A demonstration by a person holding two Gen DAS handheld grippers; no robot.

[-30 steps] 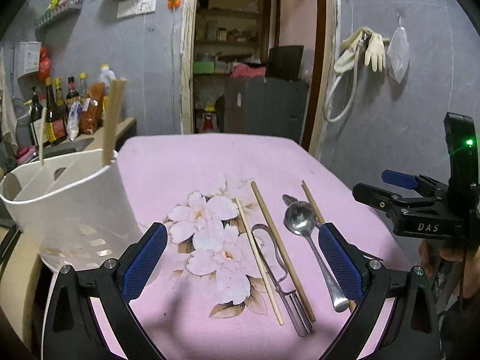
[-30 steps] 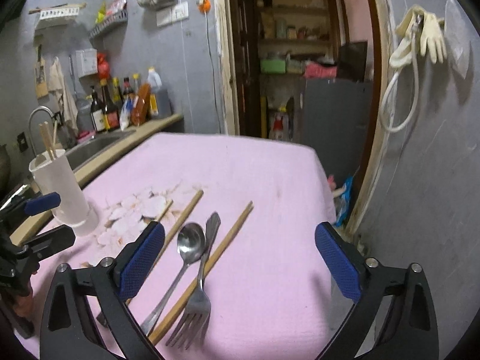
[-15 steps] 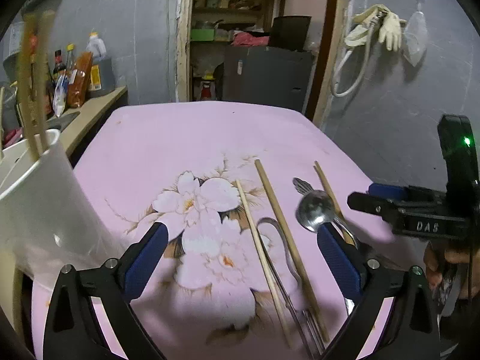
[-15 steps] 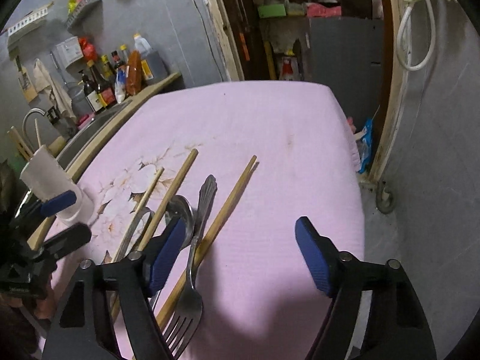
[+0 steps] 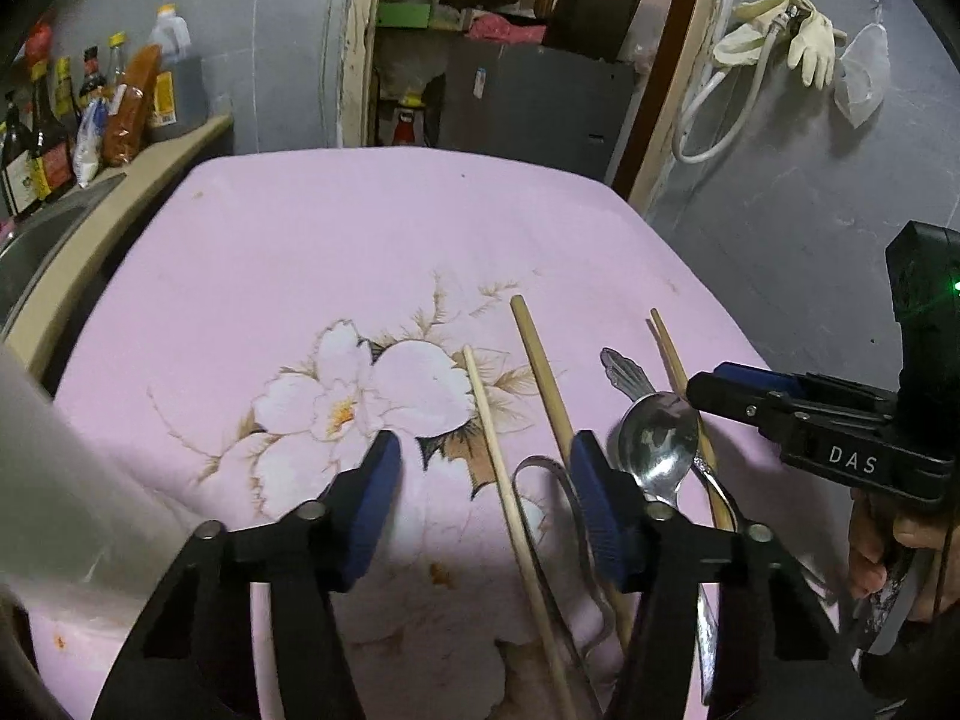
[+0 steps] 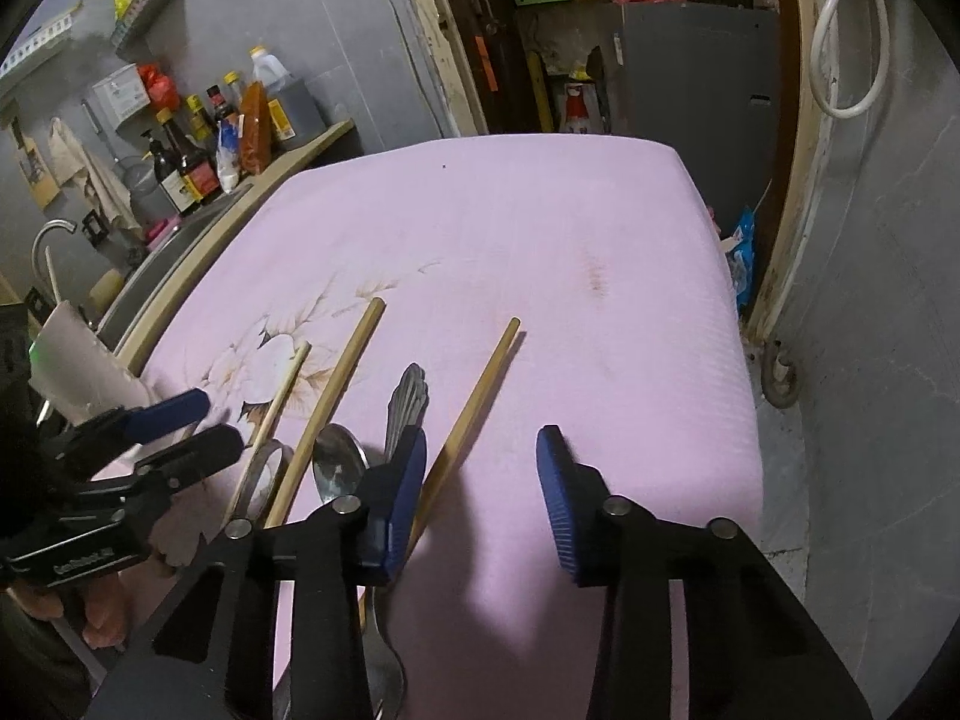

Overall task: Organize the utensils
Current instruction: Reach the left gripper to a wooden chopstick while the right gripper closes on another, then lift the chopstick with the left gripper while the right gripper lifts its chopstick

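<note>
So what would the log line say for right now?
left tongs: open, over thin chopstick | right tongs: open, over chopstick | nothing held

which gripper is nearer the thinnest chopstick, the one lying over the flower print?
Left. The left gripper straddles the thin chopstick, which runs between its open fingers. The right gripper sits further right, past the spoon and fork handle.
</note>
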